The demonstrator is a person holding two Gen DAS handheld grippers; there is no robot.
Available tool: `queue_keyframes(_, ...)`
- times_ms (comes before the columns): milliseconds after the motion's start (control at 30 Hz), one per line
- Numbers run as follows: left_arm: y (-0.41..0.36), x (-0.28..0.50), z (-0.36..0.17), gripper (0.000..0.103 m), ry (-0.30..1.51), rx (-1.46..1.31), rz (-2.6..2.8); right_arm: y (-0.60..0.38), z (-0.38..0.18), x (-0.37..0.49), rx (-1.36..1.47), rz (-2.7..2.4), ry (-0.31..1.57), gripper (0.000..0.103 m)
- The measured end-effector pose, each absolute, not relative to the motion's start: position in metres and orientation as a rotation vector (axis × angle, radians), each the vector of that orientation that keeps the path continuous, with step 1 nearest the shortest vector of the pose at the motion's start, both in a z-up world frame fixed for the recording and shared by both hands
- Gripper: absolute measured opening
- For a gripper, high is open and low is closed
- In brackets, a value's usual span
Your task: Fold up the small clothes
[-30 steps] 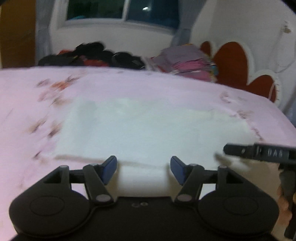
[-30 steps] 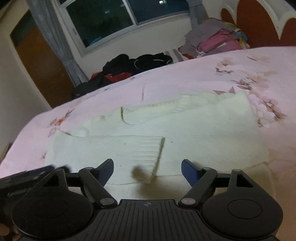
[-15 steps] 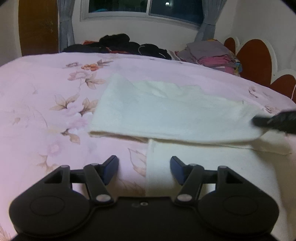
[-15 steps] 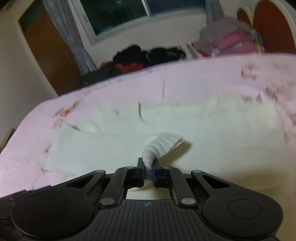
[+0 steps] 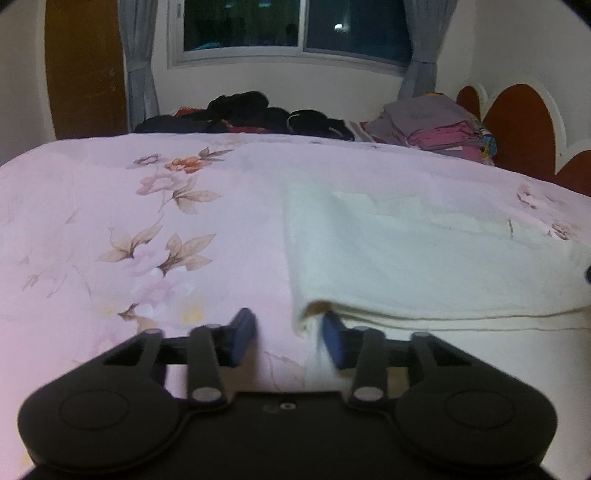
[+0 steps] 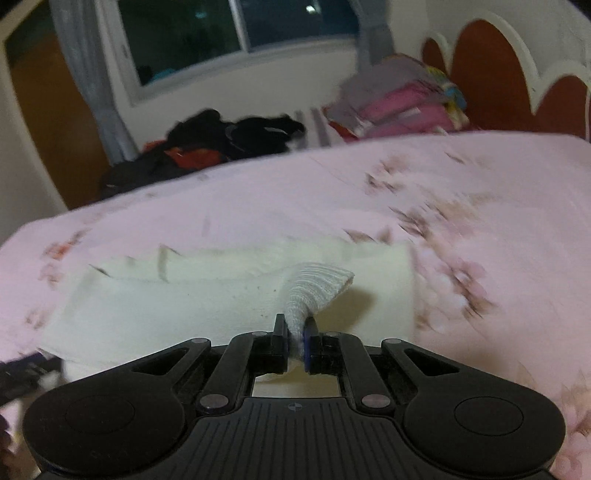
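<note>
A cream knit garment point(image 5: 424, 258) lies partly folded on the pink floral bedspread point(image 5: 147, 221). My left gripper point(image 5: 286, 338) is open at the garment's near left corner, with the folded edge just above its right finger and the left finger over bare bedspread. In the right wrist view the garment point(image 6: 184, 306) lies across the bed. My right gripper point(image 6: 295, 345) is shut on a ribbed cuff point(image 6: 317, 288) of the garment, which stands up in a cone above the jaws.
A pile of dark clothes point(image 5: 251, 114) and a stack of folded grey and pink clothes point(image 5: 436, 125) sit at the far side of the bed. A red and white headboard point(image 5: 517, 122) stands at the right, and a window point(image 5: 295, 26) behind.
My right gripper closed on the ribbed cuff and has lifted it. My left gripper moved left and down to the garment's near left corner, staying open.
</note>
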State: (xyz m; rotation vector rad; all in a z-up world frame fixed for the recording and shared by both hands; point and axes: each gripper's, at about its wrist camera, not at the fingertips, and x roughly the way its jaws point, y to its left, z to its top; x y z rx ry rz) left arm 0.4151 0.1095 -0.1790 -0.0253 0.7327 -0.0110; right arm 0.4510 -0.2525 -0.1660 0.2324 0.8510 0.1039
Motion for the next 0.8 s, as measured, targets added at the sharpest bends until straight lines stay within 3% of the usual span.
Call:
queue_keyframes(67, 0.108, 0.413, -0.179, 0.016, 0.725, -0.026, -0.032, -0.259, -0.174, 0.449, 0.235, 0.091, 0.864, 0.007)
queue_keyframes(167, 0.105, 0.410, -0.178, 0.010, 0.715, -0.029, -0.035, -0.265, -0.179, 0.445, 0.245, 0.072, 0.871, 0.007)
queue_keyframes(400, 0.111, 0.410, -0.173, 0.010, 0.751, -0.057, -0.067, -0.268, -0.190, 0.444, 0.195, 0.018, 0.889, 0.007)
queue_keyframes(500, 0.120, 0.404, -0.164, 0.022, 0.761, -0.110, -0.092, -0.272, -0.188, 0.444, 0.219, 0.013, 0.888, 0.008)
queue_keyframes(567, 0.123, 0.397, -0.154, 0.024, 0.734, -0.102, -0.103, -0.276, -0.182, 0.439, 0.230, -0.014, 0.860, 0.029)
queue_keyframes(633, 0.125, 0.394, -0.146, 0.024, 0.718, -0.093, -0.107, -0.280, -0.174, 0.436, 0.211, -0.056, 0.828, 0.037)
queue_keyframes(800, 0.119, 0.416, -0.142, 0.024, 0.721, -0.131, -0.123, -0.283, -0.165, 0.440, 0.221, -0.053, 0.797, 0.038)
